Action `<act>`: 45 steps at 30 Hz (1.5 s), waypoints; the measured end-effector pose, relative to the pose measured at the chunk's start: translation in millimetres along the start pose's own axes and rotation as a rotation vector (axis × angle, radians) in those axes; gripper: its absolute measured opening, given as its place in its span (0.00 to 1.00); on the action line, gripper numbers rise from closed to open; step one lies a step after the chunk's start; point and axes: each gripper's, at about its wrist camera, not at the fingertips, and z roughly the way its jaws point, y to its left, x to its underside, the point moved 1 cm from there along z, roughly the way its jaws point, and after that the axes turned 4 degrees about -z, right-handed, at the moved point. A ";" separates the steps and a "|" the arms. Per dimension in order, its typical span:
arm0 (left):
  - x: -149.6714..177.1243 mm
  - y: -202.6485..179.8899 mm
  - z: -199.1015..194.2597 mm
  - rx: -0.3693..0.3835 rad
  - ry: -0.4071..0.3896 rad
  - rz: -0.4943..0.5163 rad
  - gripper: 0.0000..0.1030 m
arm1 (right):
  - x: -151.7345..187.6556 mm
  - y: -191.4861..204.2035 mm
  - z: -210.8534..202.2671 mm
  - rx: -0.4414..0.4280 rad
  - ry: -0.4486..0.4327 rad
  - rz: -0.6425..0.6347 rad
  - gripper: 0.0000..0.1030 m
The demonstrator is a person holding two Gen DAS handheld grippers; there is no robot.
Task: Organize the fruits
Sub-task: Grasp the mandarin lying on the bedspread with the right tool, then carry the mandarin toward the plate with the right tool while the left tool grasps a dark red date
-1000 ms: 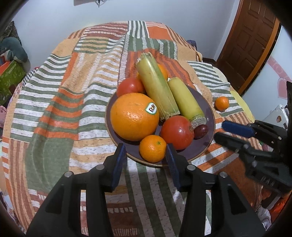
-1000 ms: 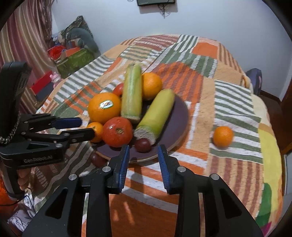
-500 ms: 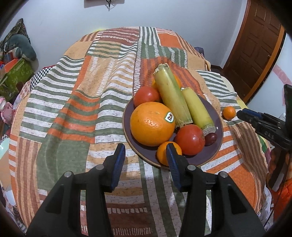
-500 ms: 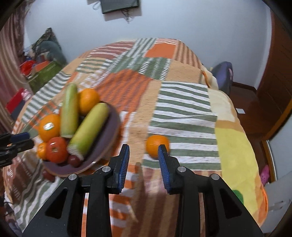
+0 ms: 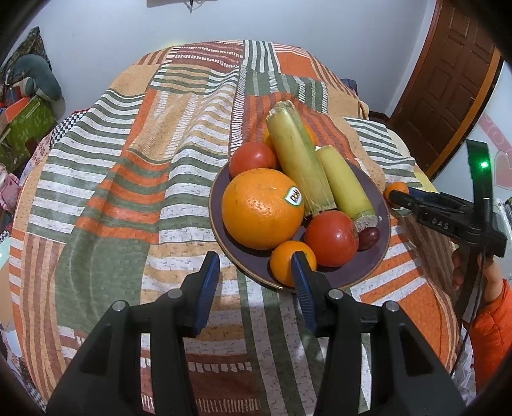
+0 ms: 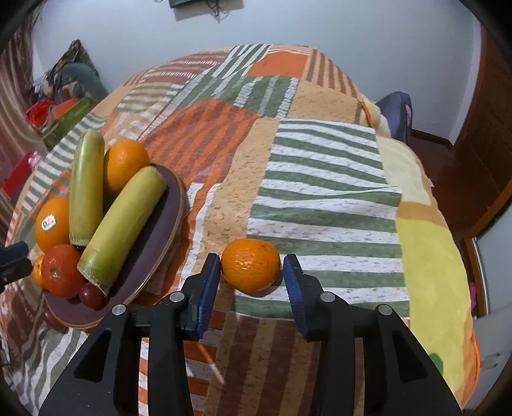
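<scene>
A patchwork blanket (image 5: 153,179) of orange, green and white striped blocks covers the bed from near edge to far, with a plain yellow patch (image 6: 428,256) on its right side. Behind it stands a pale wall (image 6: 320,28), where a dark fixture with dangling wires (image 6: 204,6) hangs at the top. A brown wooden door (image 5: 448,76) stands at the far right. On the far left, beside the bed, lies a grey-green stuffed toy (image 5: 35,76) above a green box (image 5: 22,128). A dark blue bag (image 6: 396,115) sits past the bed's far right corner, on brown floor.
</scene>
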 end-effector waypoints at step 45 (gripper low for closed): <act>39.9 -50.7 8.2 0.065 0.078 0.091 0.22 | 38.6 52.7 -70.6 -0.164 -0.064 -0.062 0.35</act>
